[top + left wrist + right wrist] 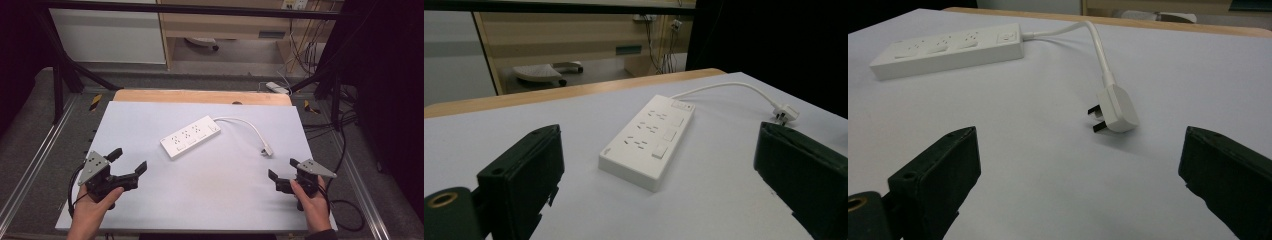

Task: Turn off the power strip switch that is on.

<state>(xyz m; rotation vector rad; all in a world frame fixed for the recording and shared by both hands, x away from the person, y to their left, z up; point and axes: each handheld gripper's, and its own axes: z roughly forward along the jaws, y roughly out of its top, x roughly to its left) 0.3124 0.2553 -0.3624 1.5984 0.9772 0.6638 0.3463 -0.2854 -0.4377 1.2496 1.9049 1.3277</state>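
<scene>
The left gripper (pixel 129 161) sits at the near left of the counter (pixel 150 200), held in a hand (pixel 92 210), its jaws spread wide with nothing between them; it points toward the middle of the counter, and in the left gripper view the strip (pixel 649 140) lies straight ahead between the two black jaws, well apart from them; the right gripper (pixel 283 168) sits at the near right, held in the other hand (pixel 312 200), its jaws likewise wide apart and empty; in the right gripper view the plug (pixel 1115 107) lies on the counter just ahead, between the jaws but not touching them, its pins pointing left in that view; the strip (pixel 191 136) is a white block with three sockets and switches, lying flat and slanted near the centre of the counter, its near end toward the left; a white cable (pixel 245 124) leaves its far right end, arcs right and comes down to the plug (pixel 267 149), which rests near the right gripper; the counter is pale grey, with a wooden edge (pixel 200 96) along its far side
</scene>
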